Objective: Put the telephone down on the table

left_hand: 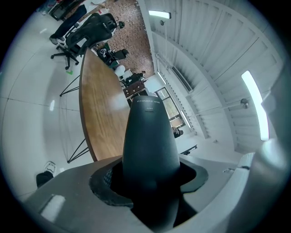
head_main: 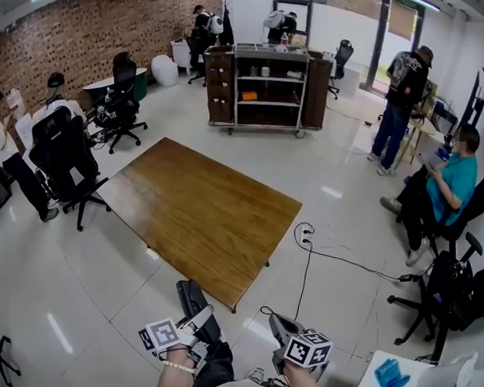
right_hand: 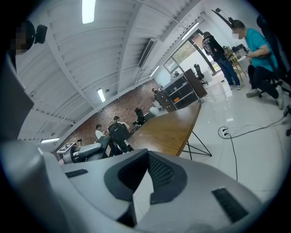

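We have the telephone handset (left_hand: pixel 150 145) clenched in the left tongs (head_main: pixel 195 318). Its dark tapered body fills the gap between the pads and sticks out ahead of them, toward 12 o'clock. In the head view it sits low in the frame at about 6 o'clock, over the floor and just short of the near corner of the wooden desk (head_main: pixel 200 210). So we judge the step in hand to be the carry to the desk; the set-down has not begun.

The right tongs (right_hand: pixel 141 184) grasp nothing. As far as the curved view lets us judge, their pads stand slightly parted, with a sliver of floor showing between them.

To do this well, we should bring the handset forward past the corner and over the bare middle of the desk. From there we lower it until its long side lies flat on the wood, and only then let the pads go. The smooth, rounded shell could slip, so we hold the grip firm until then. The floor cable (head_main: pixel 307 266), at 3 o'clock from the corner, deserves a careful step.
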The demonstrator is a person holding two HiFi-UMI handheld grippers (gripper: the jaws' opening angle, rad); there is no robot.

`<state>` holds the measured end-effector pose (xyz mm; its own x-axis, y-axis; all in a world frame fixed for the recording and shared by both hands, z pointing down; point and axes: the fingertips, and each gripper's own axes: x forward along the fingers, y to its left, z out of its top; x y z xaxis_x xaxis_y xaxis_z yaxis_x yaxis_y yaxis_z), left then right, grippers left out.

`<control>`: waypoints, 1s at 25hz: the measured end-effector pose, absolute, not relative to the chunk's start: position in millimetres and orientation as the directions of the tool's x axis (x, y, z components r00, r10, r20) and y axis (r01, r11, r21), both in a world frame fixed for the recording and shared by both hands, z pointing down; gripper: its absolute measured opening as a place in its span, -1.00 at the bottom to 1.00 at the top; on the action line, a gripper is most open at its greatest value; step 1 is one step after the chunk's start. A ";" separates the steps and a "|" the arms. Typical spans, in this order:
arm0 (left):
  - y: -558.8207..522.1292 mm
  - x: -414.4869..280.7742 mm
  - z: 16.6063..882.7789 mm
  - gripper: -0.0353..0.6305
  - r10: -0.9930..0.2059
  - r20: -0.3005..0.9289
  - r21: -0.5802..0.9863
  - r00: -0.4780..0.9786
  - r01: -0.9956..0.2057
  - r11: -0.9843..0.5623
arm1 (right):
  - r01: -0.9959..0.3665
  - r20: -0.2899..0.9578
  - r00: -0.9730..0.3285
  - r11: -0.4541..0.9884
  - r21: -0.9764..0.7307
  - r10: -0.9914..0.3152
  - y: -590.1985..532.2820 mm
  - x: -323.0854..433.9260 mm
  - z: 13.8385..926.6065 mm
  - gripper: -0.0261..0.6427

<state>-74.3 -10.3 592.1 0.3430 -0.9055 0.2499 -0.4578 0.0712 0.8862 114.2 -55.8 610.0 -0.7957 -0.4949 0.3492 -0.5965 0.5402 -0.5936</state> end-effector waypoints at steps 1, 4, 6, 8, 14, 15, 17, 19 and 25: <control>-17.3 -77.2 592.6 -0.05 -0.903 0.250 0.887 0.349 -0.457 0.068 | -0.601 0.352 -0.792 0.536 -0.592 -0.499 -60.1 112.2 610.2 -0.92; -41.3 -86.5 594.0 -0.05 -0.894 0.253 0.884 0.369 -0.464 0.059 | -0.616 0.363 -0.781 0.526 -0.586 -0.509 -75.6 104.5 610.9 -0.92; -57.9 -94.7 595.2 -0.05 -0.888 0.257 0.880 0.381 -0.472 0.052 | -0.624 0.367 -0.773 0.519 -0.584 -0.517 -87.9 97.6 611.0 -0.92; -74.8 -103.4 595.5 -0.05 -0.882 0.259 0.876 0.393 -0.480 0.044 | -0.634 0.371 -0.764 0.512 -0.580 -0.527 -102.1 90.2 610.9 -0.92; -113.4 -129.8 596.0 -0.05 -0.867 0.265 0.877 0.422 -0.479 0.034 | -0.645 0.374 -0.755 0.508 -0.571 -0.538 -138.0 55.7 604.7 -0.92; -117.9 -134.5 596.7 -0.05 -0.864 0.268 0.877 0.426 -0.479 0.036 | -0.646 0.375 -0.754 0.506 -0.571 -0.538 -142.0 50.0 604.2 -0.92; -126.4 -143.8 598.4 -0.05 -0.858 0.273 0.879 0.435 -0.476 0.038 | -0.652 0.382 -0.749 0.499 -0.571 -0.542 -149.1 41.1 604.7 -0.92; -136.0 -154.8 598.1 -0.05 -0.854 0.273 0.879 0.443 -0.476 0.034 | -0.660 0.388 -0.741 0.490 -0.569 -0.548 -156.8 33.0 604.9 -0.92; -167.6 -189.1 591.8 -0.05 -0.848 0.271 0.863 0.455 -0.506 0.004 | -0.689 0.389 -0.711 0.470 -0.551 -0.586 -180.1 16.2 598.8 -0.92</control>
<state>-189.1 -167.6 591.8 0.4551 -0.8481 0.2712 -0.5058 0.0044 0.8626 16.2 -180.1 598.8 -0.7109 -0.5858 0.3892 -0.6893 0.4703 -0.5511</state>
